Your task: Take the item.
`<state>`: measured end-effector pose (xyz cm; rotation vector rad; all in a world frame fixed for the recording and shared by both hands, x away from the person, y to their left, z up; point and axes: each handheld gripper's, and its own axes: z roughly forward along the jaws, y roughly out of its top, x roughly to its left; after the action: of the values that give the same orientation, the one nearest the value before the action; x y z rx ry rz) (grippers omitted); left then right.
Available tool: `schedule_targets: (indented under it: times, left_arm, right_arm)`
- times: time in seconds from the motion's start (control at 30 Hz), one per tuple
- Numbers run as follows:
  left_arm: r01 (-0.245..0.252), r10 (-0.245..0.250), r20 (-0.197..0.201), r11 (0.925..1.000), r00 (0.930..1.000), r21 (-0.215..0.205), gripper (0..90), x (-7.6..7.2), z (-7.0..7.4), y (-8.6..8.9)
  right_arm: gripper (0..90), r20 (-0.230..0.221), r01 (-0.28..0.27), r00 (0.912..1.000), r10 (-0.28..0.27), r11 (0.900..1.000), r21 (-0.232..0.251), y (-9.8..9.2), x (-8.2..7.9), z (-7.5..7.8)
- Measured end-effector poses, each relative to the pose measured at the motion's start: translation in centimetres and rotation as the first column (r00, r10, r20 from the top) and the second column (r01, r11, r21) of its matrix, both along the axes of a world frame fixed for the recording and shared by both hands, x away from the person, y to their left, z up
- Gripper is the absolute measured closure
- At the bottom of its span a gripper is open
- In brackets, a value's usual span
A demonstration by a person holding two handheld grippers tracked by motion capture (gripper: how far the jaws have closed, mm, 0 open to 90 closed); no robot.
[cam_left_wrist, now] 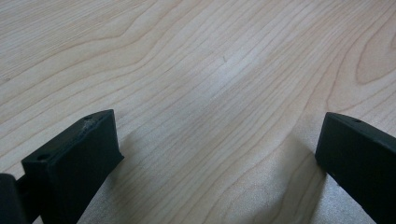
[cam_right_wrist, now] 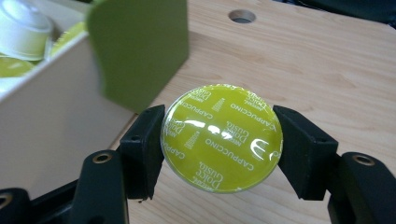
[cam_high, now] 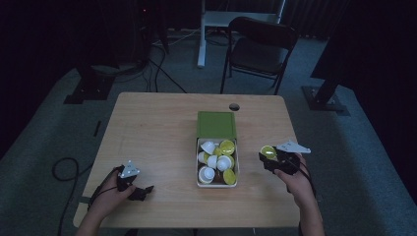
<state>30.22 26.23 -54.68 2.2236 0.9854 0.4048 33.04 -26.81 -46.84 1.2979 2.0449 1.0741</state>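
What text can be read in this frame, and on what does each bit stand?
"CAPPUCCINO": repeated across the yellow-green foil lid of the capsule clamped in the right hand-held gripper.
"Dolce Gusto": same lid, in repeated rows.
Small word above "Dolce Gusto": too small to read surely.
Capsules in the box, high view: any print too small and dim to read.
Green box lid: no legible text.
Table, left hand-held gripper view: none.

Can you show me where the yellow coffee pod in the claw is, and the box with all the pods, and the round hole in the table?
Yellow coffee pod (cam_right_wrist: 222, 138): right gripper view, middle of its foil lid.
Box (cam_high: 198, 167): high view, its left wall.
Round hole (cam_high: 234, 106): high view, its dark centre.
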Motion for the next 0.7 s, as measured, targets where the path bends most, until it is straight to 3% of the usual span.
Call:
schedule_targets:
  times: [0.27, 0.7]
  left_arm:
    - [-0.005, 0.005, -0.001, 1.0, 1.0, 0.001, 0.0, -0.1, 0.0, 0.0]
    - [-0.007, 0.007, -0.001, 1.0, 1.0, 0.001, 0.0, -0.1, 0.0, 0.0]
  right_arm:
    - [37.2, -0.02, 0.061, 0.9979, -0.062, 0.998, -0.021, -1.3, 0.4, -1.7]
    - [37.2, -0.049, 0.153, 0.9868, -0.155, 0.988, -0.028, -3.0, 0.6, -3.9]
